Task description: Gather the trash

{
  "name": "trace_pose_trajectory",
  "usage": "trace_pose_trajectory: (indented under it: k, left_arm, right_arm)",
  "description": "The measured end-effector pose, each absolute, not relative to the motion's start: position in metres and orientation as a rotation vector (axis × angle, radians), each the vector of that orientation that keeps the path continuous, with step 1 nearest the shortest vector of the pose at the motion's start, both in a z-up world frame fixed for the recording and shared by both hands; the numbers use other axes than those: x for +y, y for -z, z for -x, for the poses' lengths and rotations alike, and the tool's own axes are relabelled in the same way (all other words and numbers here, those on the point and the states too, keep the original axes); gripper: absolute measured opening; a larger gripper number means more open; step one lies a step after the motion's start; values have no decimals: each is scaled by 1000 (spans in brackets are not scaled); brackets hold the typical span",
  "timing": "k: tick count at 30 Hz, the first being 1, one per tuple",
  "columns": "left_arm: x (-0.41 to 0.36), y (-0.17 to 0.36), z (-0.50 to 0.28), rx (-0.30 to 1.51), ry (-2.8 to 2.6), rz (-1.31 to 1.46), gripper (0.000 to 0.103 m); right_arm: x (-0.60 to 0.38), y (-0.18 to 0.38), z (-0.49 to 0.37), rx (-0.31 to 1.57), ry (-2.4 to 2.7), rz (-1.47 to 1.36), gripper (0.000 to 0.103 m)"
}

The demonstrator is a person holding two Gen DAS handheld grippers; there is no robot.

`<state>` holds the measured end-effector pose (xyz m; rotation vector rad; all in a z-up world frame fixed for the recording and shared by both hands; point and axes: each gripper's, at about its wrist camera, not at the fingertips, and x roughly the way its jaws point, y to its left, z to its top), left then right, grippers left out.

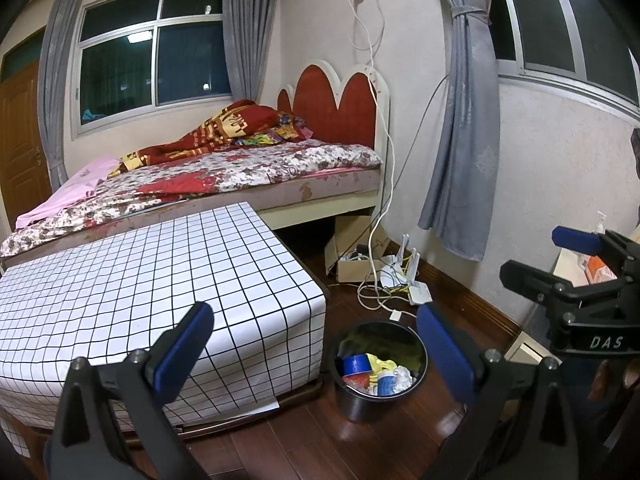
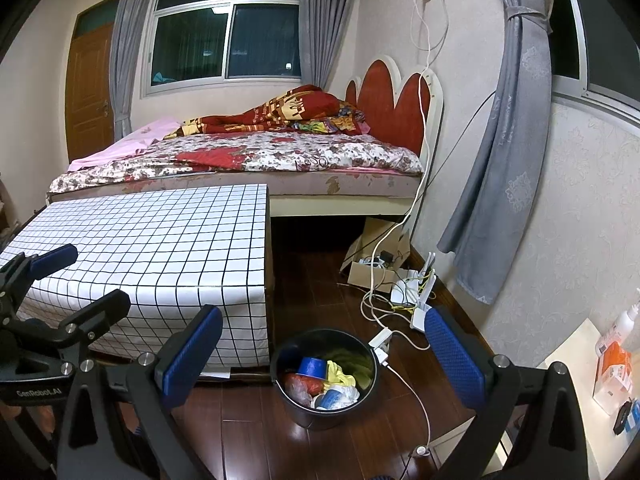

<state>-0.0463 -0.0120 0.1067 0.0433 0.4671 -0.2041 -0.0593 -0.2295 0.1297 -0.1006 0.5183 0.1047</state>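
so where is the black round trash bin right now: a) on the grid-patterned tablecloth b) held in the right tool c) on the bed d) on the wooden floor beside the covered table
d: the black round trash bin stands on the dark wooden floor, next to the table draped in a white grid-patterned cloth, already holding trash; both tools are open and empty.

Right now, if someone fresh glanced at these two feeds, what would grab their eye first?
Probably the black trash bin on the wood floor beside the grid-patterned table, already holding a blue cup and crumpled wrappers. Next, the bed with its red scalloped headboard behind the table. Both the left gripper and right gripper are open and empty.
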Motion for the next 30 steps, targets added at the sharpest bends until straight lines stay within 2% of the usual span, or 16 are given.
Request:
trace_pose_trajectory:
  k: [30]
  left_arm:
    - [-15,-106,45,463,216,-44,102]
  right_arm:
    - [-230,-128,57,521,-104,100,102]
